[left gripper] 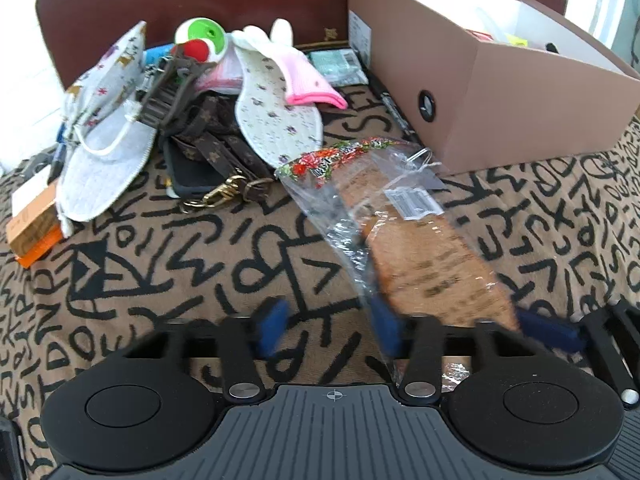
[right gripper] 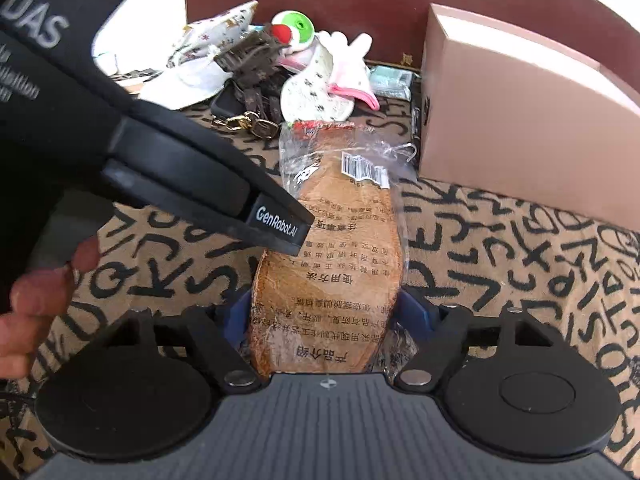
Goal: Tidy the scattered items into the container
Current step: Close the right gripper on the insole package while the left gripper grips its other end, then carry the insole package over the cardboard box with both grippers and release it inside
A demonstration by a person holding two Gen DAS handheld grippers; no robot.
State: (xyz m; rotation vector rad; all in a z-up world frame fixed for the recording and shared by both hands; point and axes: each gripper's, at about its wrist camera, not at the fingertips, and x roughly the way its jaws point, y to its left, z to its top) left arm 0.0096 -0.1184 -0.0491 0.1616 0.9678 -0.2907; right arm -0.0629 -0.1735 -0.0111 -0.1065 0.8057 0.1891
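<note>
A pack of brown insoles in a clear plastic bag (right gripper: 332, 240) lies on the lettered tan cloth (left gripper: 180, 248), just in front of the pink cardboard box (left gripper: 500, 112). My right gripper (right gripper: 326, 312) is shut on the pack's near end, a blue pad against each side. The same pack (left gripper: 424, 248) runs diagonally through the left wrist view. There my left gripper (left gripper: 329, 326) is open, with only cloth in the gap and its right pad brushing the bag's edge. A right-gripper fingertip (left gripper: 548, 330) shows past the pack. The left gripper's black body (right gripper: 208, 184) hangs over the pack's left side.
A pile lies at the back left: a white patterned pouch (left gripper: 104, 120), a green-and-red toy (left gripper: 202, 38), a pink sock (left gripper: 304, 80), a floral insole (left gripper: 276, 120), a brown monogram strap (left gripper: 216, 136). An orange box (left gripper: 34, 224) sits far left. The pink box holds several items.
</note>
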